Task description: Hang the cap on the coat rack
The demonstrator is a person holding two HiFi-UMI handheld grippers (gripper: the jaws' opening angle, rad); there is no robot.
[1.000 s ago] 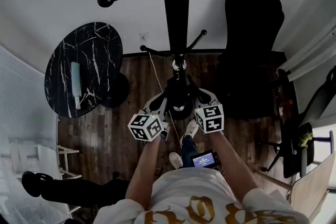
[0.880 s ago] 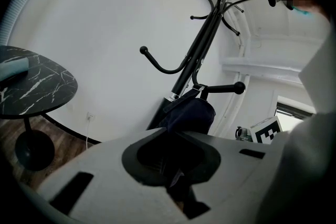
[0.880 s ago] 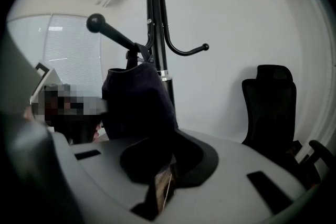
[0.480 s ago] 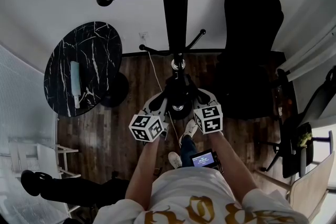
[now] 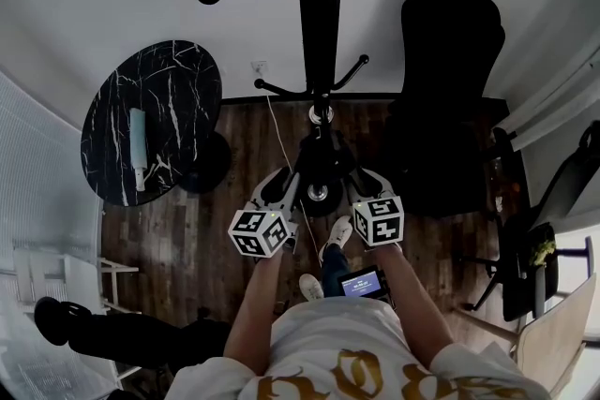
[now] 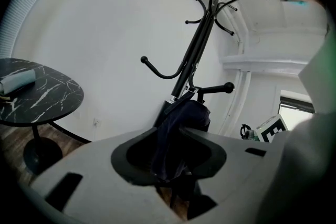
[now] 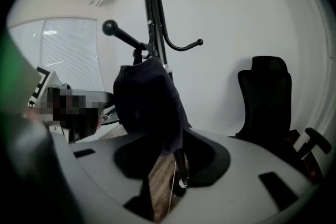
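Observation:
A dark cap (image 5: pixel 319 166) hangs on a low hook of the black coat rack (image 5: pixel 319 14), down near its pole. My left gripper (image 5: pixel 284 189) is at the cap's left side and its jaws are opening. In the left gripper view a fold of the cap (image 6: pixel 184 118) droops between the left gripper's (image 6: pixel 176 186) jaws, with a gap below it. My right gripper (image 5: pixel 359 186) is at the cap's right side. In the right gripper view the cap (image 7: pixel 147 102) hangs off the rack (image 7: pixel 152 2), its edge dipping between the right gripper's (image 7: pixel 163 176) parted jaws, where floor shows through.
A round black marble table (image 5: pixel 159 98) stands to the left with a pale roll (image 5: pixel 138 145) on it. A black office chair (image 5: pixel 450 80) stands right of the rack. A thin cable (image 5: pixel 281 140) runs down the wall onto the wooden floor. More chairs stand at the far right.
Both marker cubes have slid a little down the head view, towards the person. The cap stays on the low hook.

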